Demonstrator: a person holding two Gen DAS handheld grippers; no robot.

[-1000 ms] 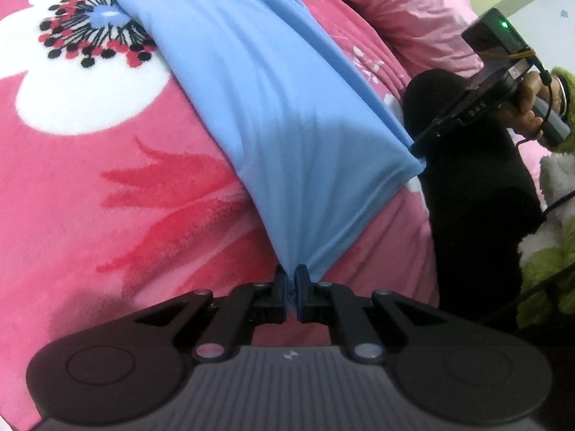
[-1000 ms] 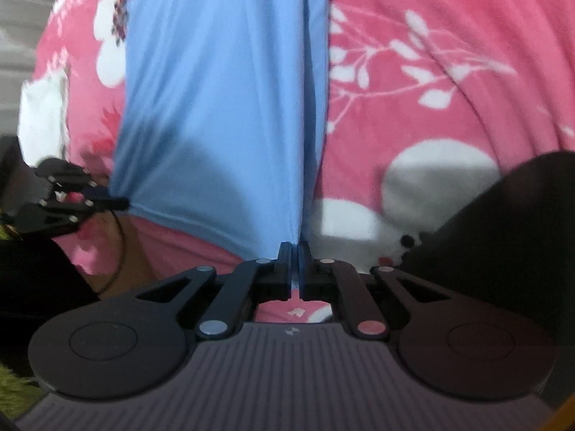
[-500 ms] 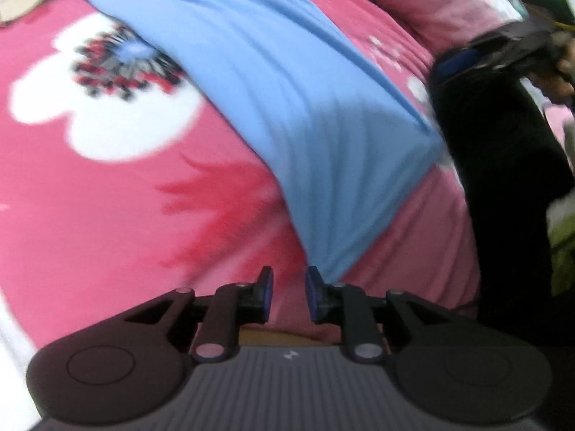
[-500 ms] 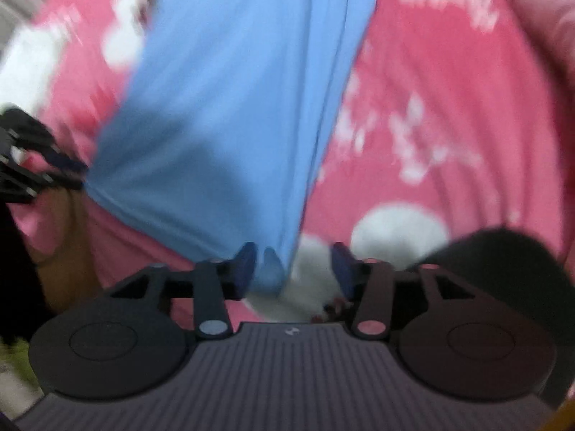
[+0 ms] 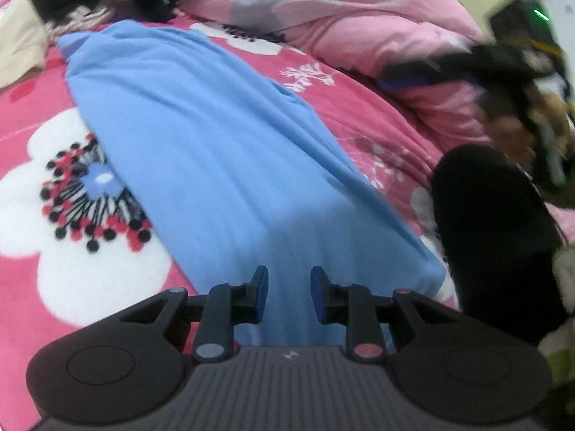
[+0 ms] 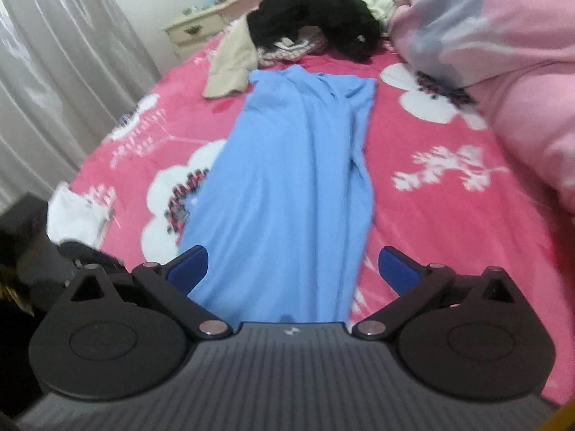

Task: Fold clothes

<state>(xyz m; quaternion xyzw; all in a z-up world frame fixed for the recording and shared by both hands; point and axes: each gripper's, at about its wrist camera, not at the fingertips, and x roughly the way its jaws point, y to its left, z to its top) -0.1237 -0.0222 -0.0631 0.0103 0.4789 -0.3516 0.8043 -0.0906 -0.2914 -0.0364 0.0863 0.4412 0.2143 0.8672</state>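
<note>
On pink floral bedspread [image 6: 431,222] long blue cloth garment [image 6: 287,186] runs lengthwise away from both grippers; left gripper [image 5: 289,294] and right gripper [image 6: 293,269] jaws opening, gripping nothing.

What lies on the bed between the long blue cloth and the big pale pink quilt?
Only bare pink flowered blanket; the right wrist view shows it between blue cloth and pink quilt.

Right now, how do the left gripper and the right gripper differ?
The left gripper shows a narrow gap; the right gripper stands far wider. Both are opening. Both hold nothing: the blue garment lies flat on the pink blanket beyond their pads.
</note>
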